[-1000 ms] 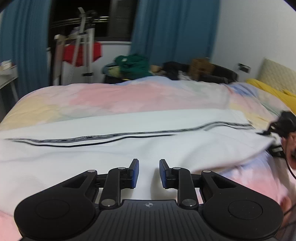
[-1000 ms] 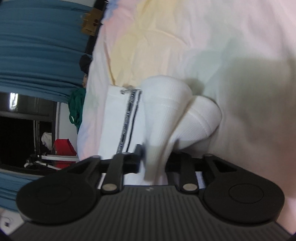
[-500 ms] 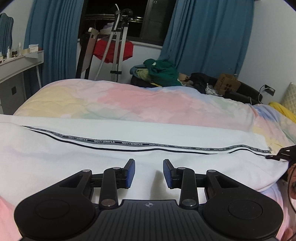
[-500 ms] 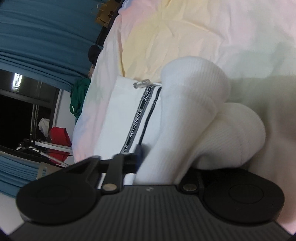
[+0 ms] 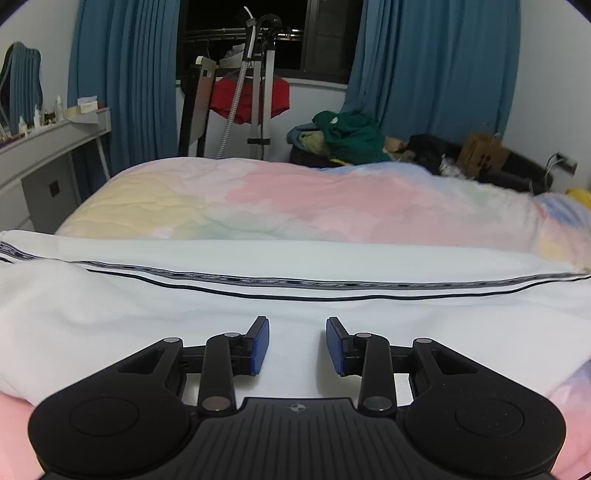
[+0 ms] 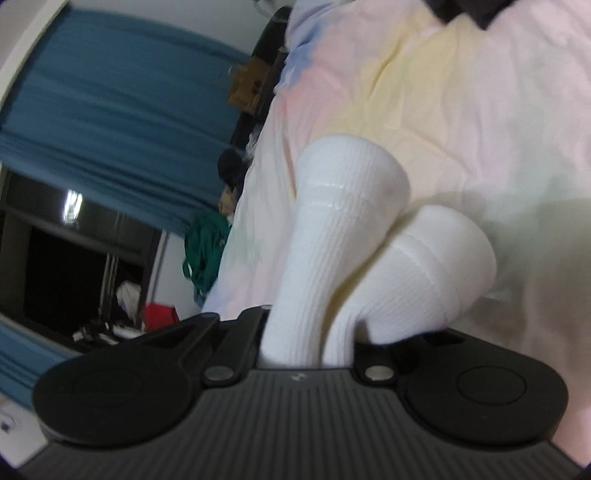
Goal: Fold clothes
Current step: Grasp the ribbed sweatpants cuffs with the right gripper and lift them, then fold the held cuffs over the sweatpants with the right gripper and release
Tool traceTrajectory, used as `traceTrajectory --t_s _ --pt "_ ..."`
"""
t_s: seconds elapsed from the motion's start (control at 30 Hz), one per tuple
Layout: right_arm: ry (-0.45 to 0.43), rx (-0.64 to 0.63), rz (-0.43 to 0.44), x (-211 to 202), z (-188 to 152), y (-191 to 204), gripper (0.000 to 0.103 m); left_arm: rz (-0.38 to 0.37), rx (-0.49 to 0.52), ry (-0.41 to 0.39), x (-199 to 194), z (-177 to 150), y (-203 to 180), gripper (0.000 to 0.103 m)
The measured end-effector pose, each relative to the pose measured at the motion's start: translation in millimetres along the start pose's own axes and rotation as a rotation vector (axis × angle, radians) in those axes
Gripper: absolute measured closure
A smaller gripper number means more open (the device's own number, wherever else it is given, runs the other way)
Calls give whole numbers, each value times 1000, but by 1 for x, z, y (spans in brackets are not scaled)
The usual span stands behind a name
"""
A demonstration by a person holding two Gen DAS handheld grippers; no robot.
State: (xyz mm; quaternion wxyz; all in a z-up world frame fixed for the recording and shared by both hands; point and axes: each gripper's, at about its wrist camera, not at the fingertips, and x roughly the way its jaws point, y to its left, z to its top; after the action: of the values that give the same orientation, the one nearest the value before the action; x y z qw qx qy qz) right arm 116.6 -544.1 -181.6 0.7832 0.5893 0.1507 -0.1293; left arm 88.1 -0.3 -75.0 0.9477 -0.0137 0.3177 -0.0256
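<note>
The striped side seam has left the right hand-held gripper (image 6: pixel 306 347)'s view; ribbed cuffs (image 6: pixel 354 206) remain.

We see a bedroom at night. A bed (image 5: pixel 332 199) with a pastel quilt of pink, yellow and pale blue fills the middle. Behind it, blue curtains (image 5: pixel 436 62) hang on both sides of a dark window (image 5: pixel 288 33), and the walls (image 5: pixel 546 85) are white. A metal stand (image 5: pixel 260 92) with a red cloth (image 5: pixel 275 99) stands by the window. To one side a white desk (image 5: pixel 48 144) carries small bottles under a mirror (image 5: pixel 22 88). A heap of green clothes (image 5: pixel 351 136) and a cardboard box (image 5: pixel 484 155) lie beyond the bed.
</note>
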Motion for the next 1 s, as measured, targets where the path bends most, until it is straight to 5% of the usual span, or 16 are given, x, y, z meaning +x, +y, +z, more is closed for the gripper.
traceTrajectory --t_s 0.27,0.5,0.67,1.0 --pt "-58 -271 -29 -1 -7 37 92 71 140 74 24 -12 -21 63" --pt "-161 -602 -10 -23 -42 104 92 67 117 109 32 -7 -16 63" --pt "-219 -917 55 -48 -100 154 92 9 4 88 16 12 4 61" --pt "-30 -1496 264 -73 -298 165 92 15 -140 -37 -27 36 58 59"
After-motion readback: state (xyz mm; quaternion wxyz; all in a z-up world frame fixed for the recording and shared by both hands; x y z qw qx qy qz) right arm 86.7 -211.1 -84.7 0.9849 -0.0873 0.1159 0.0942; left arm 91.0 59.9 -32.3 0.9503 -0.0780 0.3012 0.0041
